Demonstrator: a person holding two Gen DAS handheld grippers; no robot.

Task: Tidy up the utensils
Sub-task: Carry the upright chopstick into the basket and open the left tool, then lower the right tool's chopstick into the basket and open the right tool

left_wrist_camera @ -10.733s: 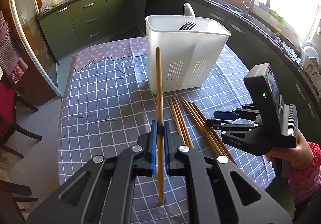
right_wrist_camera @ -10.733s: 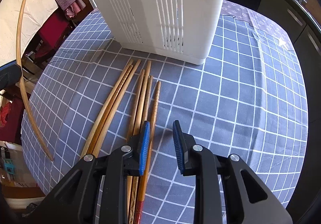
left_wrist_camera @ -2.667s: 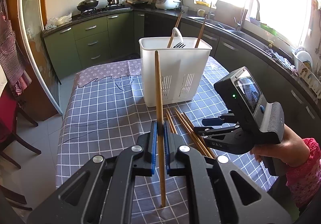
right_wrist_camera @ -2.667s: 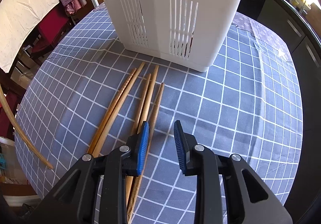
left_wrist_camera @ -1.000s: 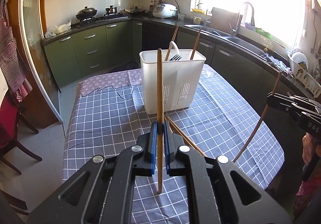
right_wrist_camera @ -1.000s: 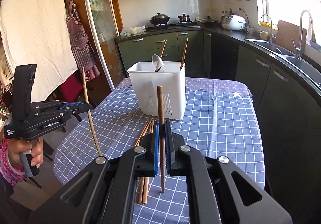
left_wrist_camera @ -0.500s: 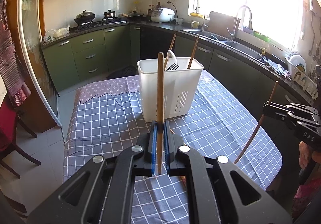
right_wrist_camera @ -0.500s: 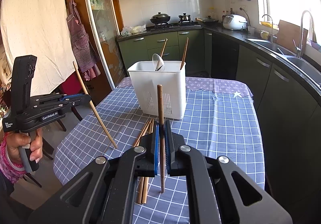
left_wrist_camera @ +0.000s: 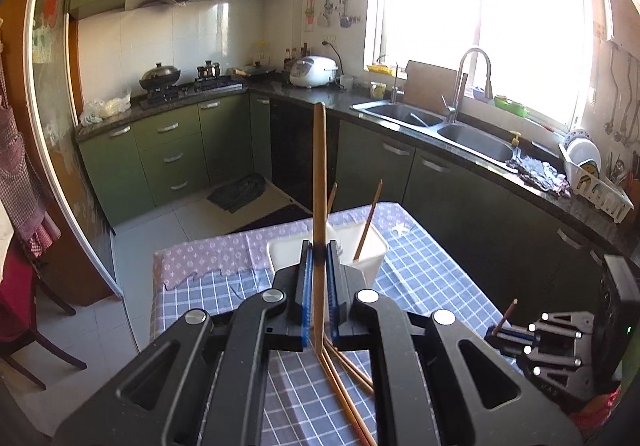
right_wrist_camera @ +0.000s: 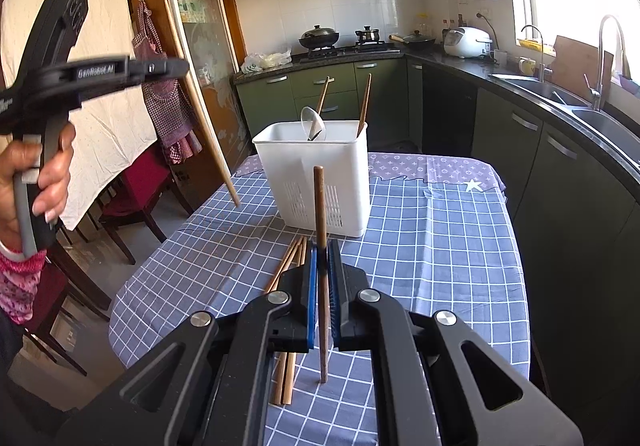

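My left gripper (left_wrist_camera: 319, 248) is shut on a light wooden chopstick (left_wrist_camera: 319, 182) that stands upright, raised high above the table. In the right wrist view the left gripper (right_wrist_camera: 178, 66) is at the upper left, and its chopstick (right_wrist_camera: 204, 118) slants down towards the white utensil holder (right_wrist_camera: 316, 174). The holder (left_wrist_camera: 374, 250) has two chopsticks and a spoon (right_wrist_camera: 313, 122) in it. My right gripper (right_wrist_camera: 321, 246) is shut on a darker chopstick (right_wrist_camera: 320, 214), held upright over the table. Several loose chopsticks (right_wrist_camera: 286, 270) lie on the cloth in front of the holder.
The table has a blue checked cloth (right_wrist_camera: 440, 246). Dark chairs (right_wrist_camera: 132, 190) stand along its left side. Green cabinets, a stove and a sink counter (left_wrist_camera: 460, 134) run round the room. A hand (right_wrist_camera: 44, 174) holds the left gripper's handle.
The left gripper has risen with its chopstick, whose lower tip now hangs well above the table near the holder. The right gripper and its chopstick have stayed put.
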